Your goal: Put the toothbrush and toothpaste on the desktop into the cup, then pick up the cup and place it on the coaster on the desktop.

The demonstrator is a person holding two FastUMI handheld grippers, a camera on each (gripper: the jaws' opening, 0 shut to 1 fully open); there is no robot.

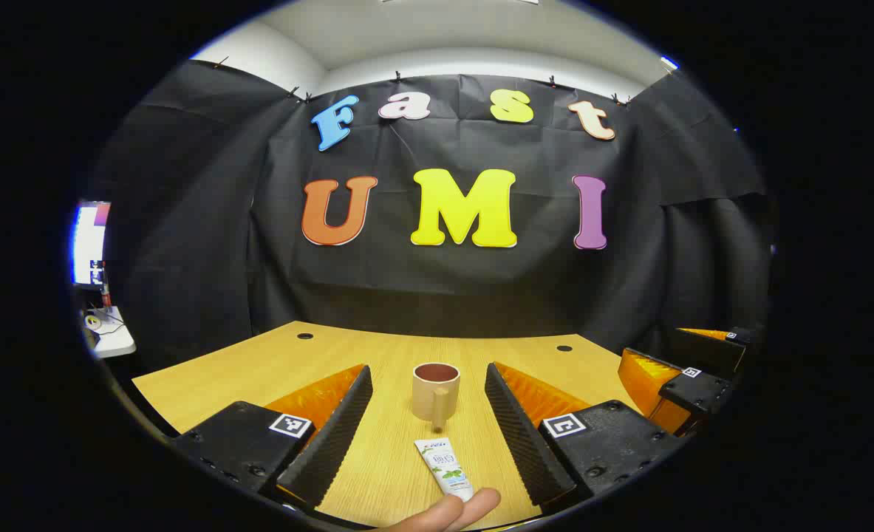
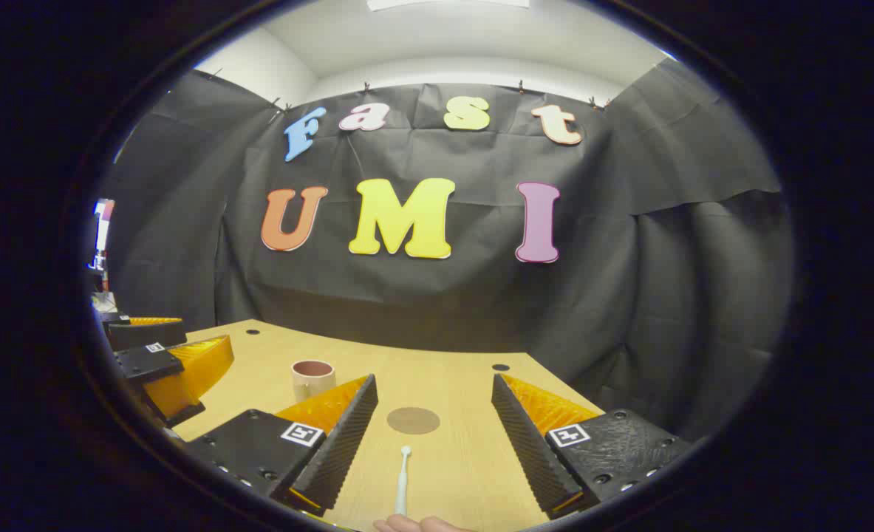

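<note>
Both tools, left [image 1: 429, 443] and right [image 2: 433, 451], stand apart. Toothpaste [image 1: 445, 467] looks light and squashy: grip mid-tube. Toothbrush [image 2: 403, 480] looks slim, stiff: pinch its handle.

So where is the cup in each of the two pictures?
Left gripper view: the cup stands on the desk in the lower middle, between that gripper's open fingers, just beyond the toothpaste.
Right gripper view: the cup sits lower left, beside the tip of that gripper's left finger, left of the coaster.
Shared landmark: the round hole in the desk's far right part, near the cloth wall.
</note>
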